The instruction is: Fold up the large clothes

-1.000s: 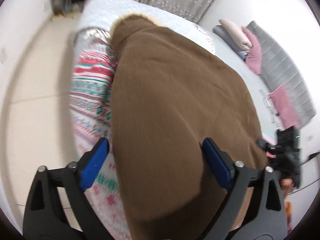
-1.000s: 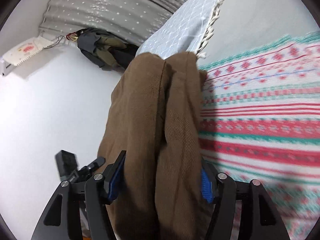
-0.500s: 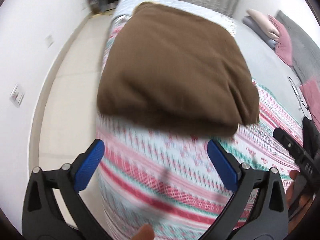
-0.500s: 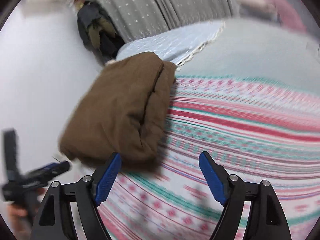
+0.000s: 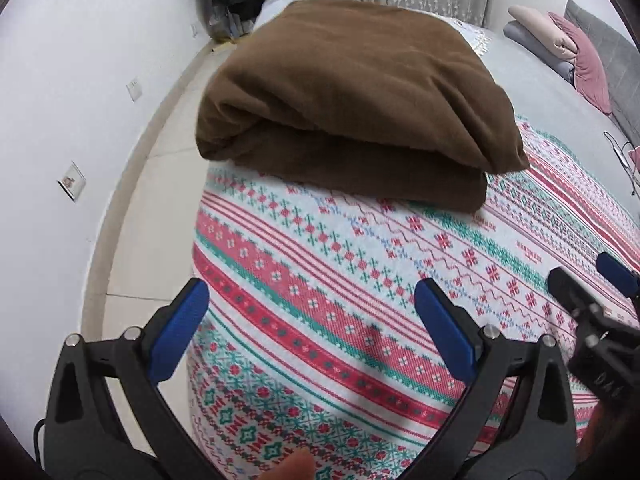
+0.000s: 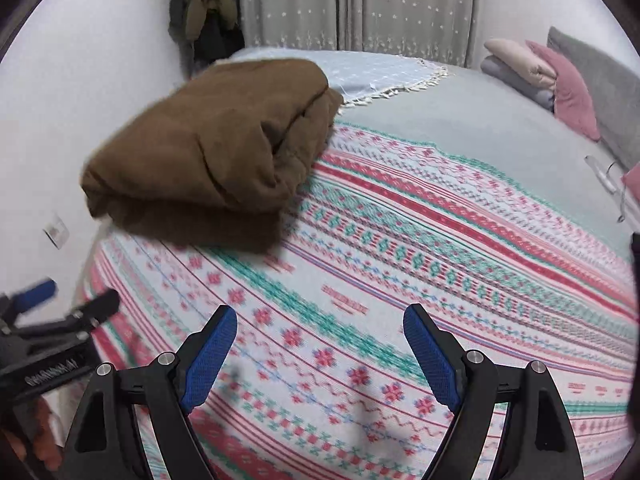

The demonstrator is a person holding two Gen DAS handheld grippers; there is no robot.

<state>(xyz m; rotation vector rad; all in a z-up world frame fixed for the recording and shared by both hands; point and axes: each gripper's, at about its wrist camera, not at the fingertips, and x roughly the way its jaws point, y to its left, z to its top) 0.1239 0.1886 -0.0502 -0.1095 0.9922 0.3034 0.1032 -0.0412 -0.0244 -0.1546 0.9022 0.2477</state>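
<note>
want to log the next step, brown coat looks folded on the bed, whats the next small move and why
Probably tidy the bundle: bring the right gripper back to the brown coat and press down its puffy open edge. The coat lies folded on the patterned blanket at the bed's corner, its layers gaping slightly on the side. Both the right and the left gripper are open, empty and clear of it.

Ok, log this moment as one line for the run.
brown garment: folded, on patterned blanket | left claw: open, empty | right claw: open, empty
</note>
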